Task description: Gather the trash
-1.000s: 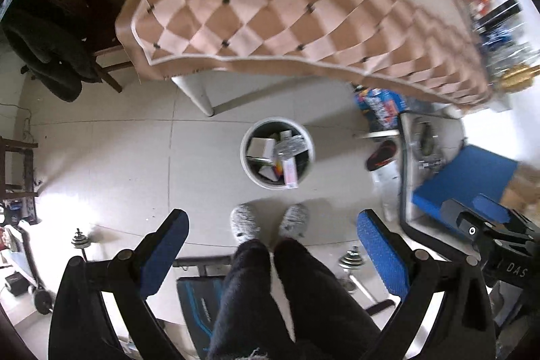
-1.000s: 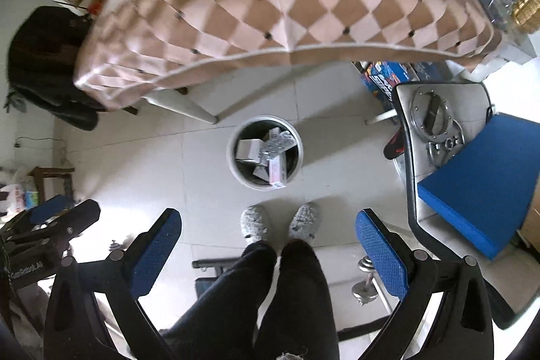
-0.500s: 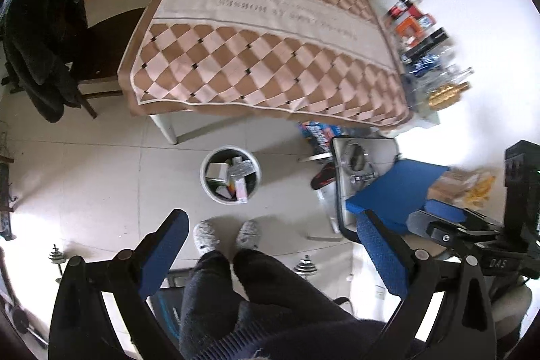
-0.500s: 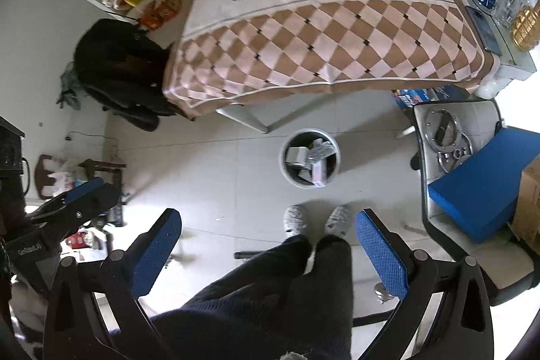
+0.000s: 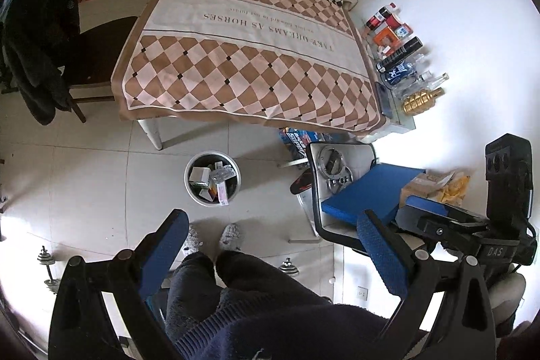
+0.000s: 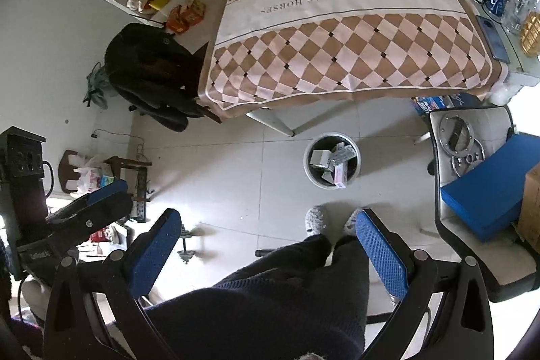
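A round white trash bin (image 5: 197, 191) stands on the tiled floor in front of the table, holding boxes and blister packs (image 5: 216, 179); it also shows in the right wrist view (image 6: 312, 176). My left gripper (image 5: 275, 255) is open and empty, held high above the floor over the person's legs. My right gripper (image 6: 268, 253) is open and empty too, at a similar height. The right gripper shows at the right of the left wrist view (image 5: 449, 225). The left gripper shows at the left of the right wrist view (image 6: 77, 218).
A table with a brown checked cloth (image 5: 249, 63) stands beyond the bin. Bottles and cans (image 5: 401, 56) line its right edge. A chair with a blue cushion (image 5: 368, 191) stands right. A black coat hangs on a chair (image 5: 40, 46) left. Small dumbbells (image 5: 47, 262) lie on the floor.
Both grippers have risen and pulled back from the bin, which now looks smaller and farther. The whole tabletop has come into view. Both grippers stay open and empty.
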A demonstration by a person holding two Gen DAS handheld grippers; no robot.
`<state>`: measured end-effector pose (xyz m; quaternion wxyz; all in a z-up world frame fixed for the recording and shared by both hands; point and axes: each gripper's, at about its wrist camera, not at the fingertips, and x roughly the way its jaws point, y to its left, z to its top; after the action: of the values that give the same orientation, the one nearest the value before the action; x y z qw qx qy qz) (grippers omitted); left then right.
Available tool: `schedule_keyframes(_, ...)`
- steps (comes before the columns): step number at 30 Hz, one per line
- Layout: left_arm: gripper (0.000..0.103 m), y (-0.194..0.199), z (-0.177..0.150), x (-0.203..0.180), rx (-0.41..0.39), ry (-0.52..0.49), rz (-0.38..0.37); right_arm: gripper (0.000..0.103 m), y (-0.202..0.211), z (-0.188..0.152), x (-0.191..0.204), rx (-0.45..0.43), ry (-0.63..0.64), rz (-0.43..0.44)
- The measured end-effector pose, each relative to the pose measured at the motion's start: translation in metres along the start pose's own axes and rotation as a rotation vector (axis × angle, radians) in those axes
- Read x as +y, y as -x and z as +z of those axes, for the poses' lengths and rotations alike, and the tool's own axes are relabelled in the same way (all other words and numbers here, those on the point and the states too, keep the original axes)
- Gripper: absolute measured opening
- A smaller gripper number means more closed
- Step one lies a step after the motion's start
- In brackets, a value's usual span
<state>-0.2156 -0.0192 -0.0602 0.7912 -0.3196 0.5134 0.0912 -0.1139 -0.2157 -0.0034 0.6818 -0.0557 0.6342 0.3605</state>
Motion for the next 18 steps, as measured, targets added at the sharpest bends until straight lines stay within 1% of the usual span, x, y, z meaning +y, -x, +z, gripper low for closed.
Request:
schedule_keyframes(7,0.103,0.002,0.0,0.0,-0.01,0.007,-0.009,0.103,0.003,0.003,-0.001,0.008,0.009,0.0)
schedule_keyframes(18,0.103,0.004,0.009,-0.006,0.001,-0.031,-0.025,0.103,0.011,0.003,-0.006,0.019,0.025,0.015)
